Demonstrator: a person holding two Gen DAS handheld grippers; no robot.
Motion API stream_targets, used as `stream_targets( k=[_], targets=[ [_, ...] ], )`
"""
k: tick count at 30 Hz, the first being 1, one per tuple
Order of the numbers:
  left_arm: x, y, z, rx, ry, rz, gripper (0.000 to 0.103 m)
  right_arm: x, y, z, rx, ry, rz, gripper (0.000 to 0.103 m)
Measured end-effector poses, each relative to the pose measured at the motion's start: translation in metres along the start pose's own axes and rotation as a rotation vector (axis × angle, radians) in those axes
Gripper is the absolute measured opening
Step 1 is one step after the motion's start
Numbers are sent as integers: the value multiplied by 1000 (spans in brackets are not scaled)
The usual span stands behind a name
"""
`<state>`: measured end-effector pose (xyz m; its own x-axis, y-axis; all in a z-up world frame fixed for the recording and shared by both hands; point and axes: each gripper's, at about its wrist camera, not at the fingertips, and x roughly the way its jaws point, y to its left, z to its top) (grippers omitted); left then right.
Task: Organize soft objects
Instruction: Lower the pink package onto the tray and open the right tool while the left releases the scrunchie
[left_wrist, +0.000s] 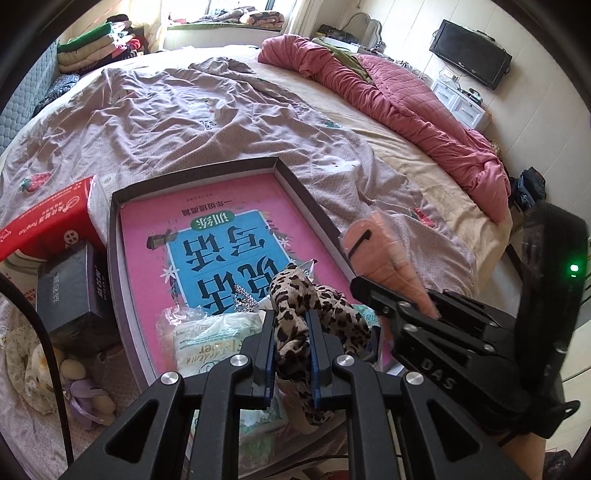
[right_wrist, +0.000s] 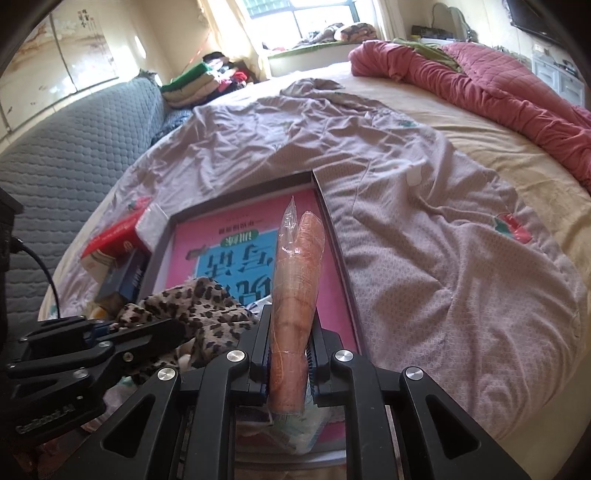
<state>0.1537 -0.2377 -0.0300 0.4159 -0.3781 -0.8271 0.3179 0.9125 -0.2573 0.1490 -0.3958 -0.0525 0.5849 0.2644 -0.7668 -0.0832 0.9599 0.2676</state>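
Both claws loaded over the shallow box on the bed.

Left wrist view: left gripper (left_wrist: 290, 347) pinched narrow on a leopard-print cloth (left_wrist: 314, 314), bunched and spilling past the blue pads. It hangs over the near end of a dark-walled box (left_wrist: 284, 177) holding a pink and blue book (left_wrist: 221, 251); a white packet (left_wrist: 210, 339) lies beneath. Right gripper (left_wrist: 397, 301) enters from the right, gripping a peach bundle (left_wrist: 376, 254). Red tissue pack (left_wrist: 48, 225) and dark carton (left_wrist: 74, 295) sit just left of the box.

Right wrist view: right gripper (right_wrist: 289, 349) clamped on the peach bundle (right_wrist: 295, 280), wrapped in clear plastic, upright above the box's right wall (right_wrist: 332, 236). Left gripper (right_wrist: 110, 328) at lower left with the leopard-print cloth (right_wrist: 192, 302). Mauve sheet (right_wrist: 406, 221) covers the bed; pink quilt (right_wrist: 498, 85) lies at its far right.
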Motion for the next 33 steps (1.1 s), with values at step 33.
stream_targets(
  k=[33],
  targets=[
    [-2, 5, 1, -5, 17, 22, 22, -23, -8, 4, 61, -52, -10, 45]
  ],
)
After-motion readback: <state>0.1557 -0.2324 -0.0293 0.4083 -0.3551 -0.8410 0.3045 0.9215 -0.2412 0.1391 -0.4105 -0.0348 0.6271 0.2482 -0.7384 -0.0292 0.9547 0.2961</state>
